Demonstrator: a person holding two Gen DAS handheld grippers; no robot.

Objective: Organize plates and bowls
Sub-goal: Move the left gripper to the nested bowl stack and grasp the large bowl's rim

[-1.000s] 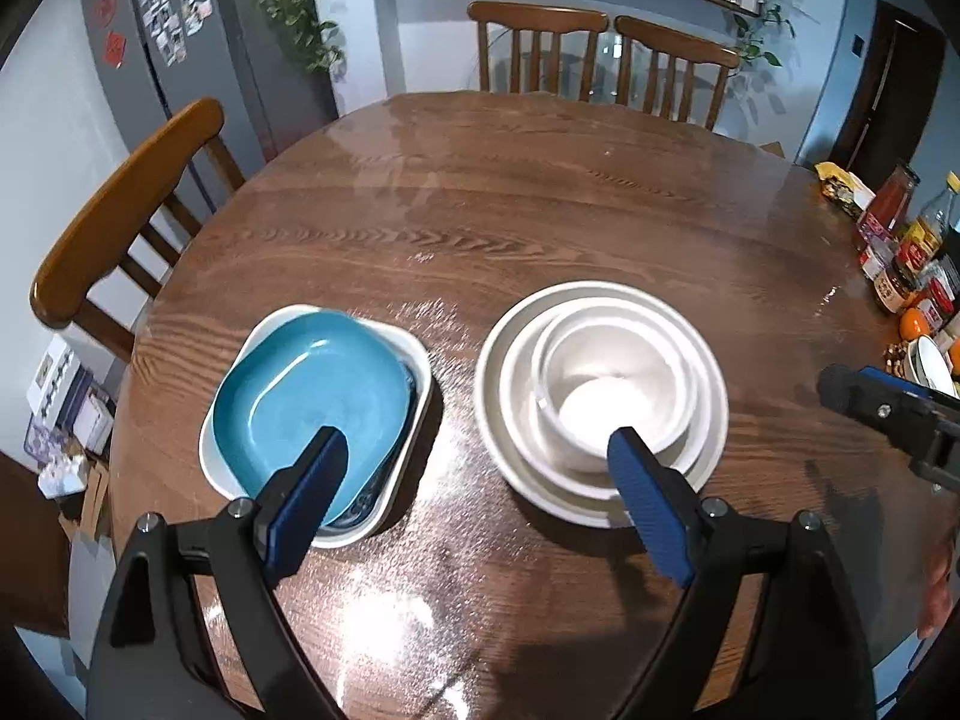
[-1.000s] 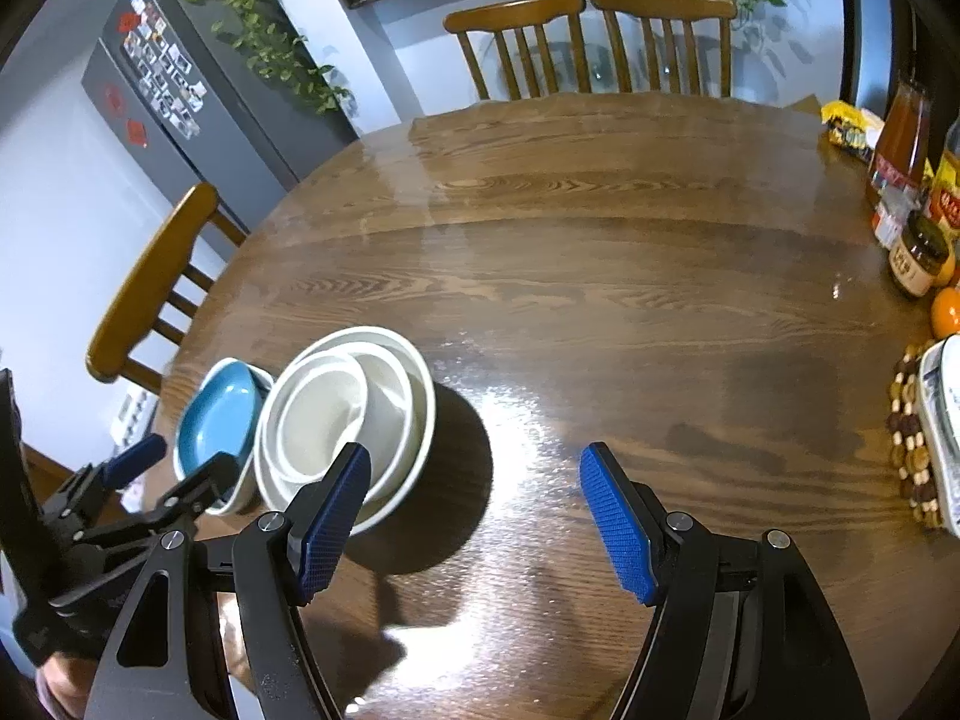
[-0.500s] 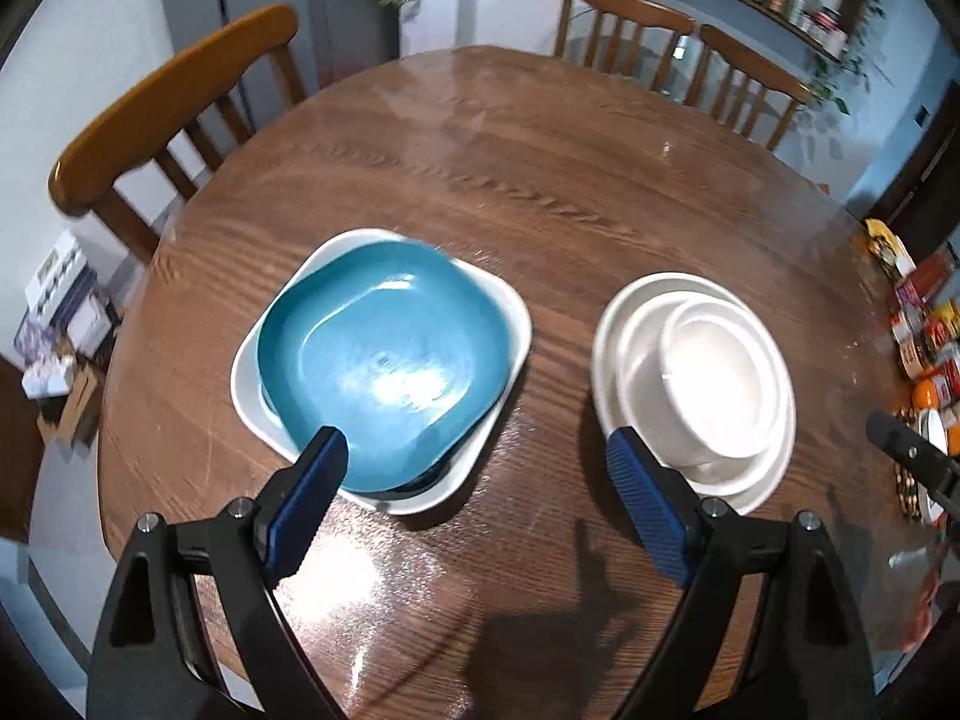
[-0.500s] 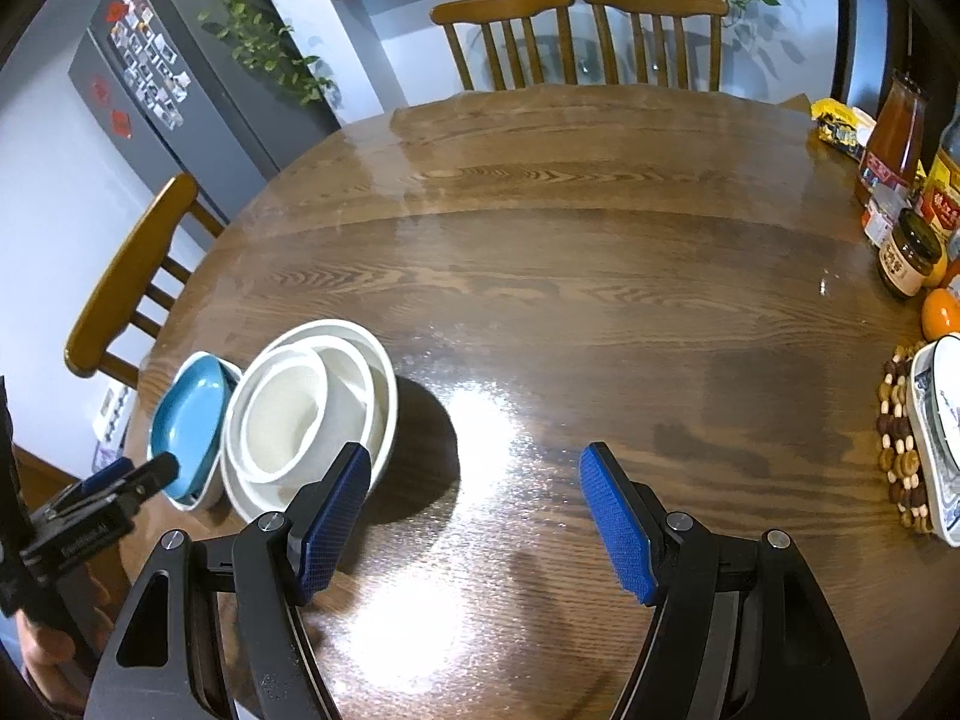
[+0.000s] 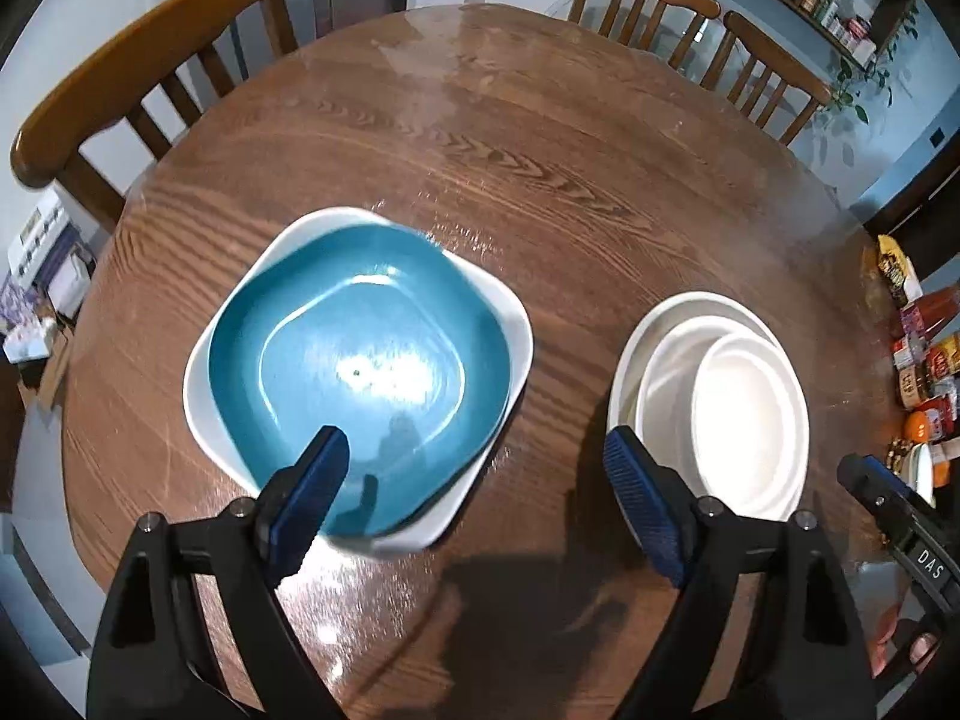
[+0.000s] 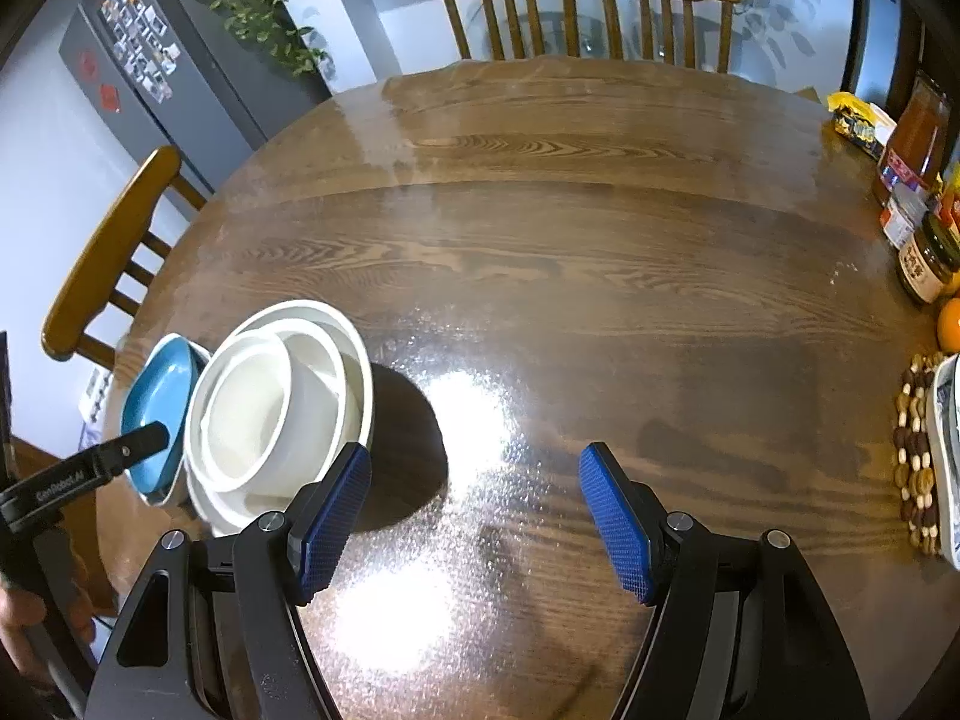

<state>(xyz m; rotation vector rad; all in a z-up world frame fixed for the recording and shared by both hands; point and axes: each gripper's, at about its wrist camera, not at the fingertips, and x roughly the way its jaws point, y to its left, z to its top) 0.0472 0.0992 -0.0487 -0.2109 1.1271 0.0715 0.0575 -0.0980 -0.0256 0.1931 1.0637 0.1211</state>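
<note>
A blue square plate (image 5: 360,372) lies on a white square plate (image 5: 510,324) at the table's near left. Right of it stands a stack of white round dishes: a bowl (image 5: 744,420) inside a larger bowl, on a round plate (image 5: 690,306). My left gripper (image 5: 474,498) is open and empty, its left finger over the blue plate's near edge. My right gripper (image 6: 474,516) is open and empty above bare table, right of the white stack (image 6: 276,414). The blue plate (image 6: 153,402) shows beyond it.
The round wooden table (image 6: 570,240) has chairs at the far side (image 6: 582,6) and the left (image 5: 138,54). Jars, bottles and an orange (image 6: 924,240) crowd the right edge, with a beaded trivet (image 6: 912,456) under a dish.
My left gripper has swung left and lower, from in front of the white stack to over the blue plate's near edge. My right gripper has hardly moved.
</note>
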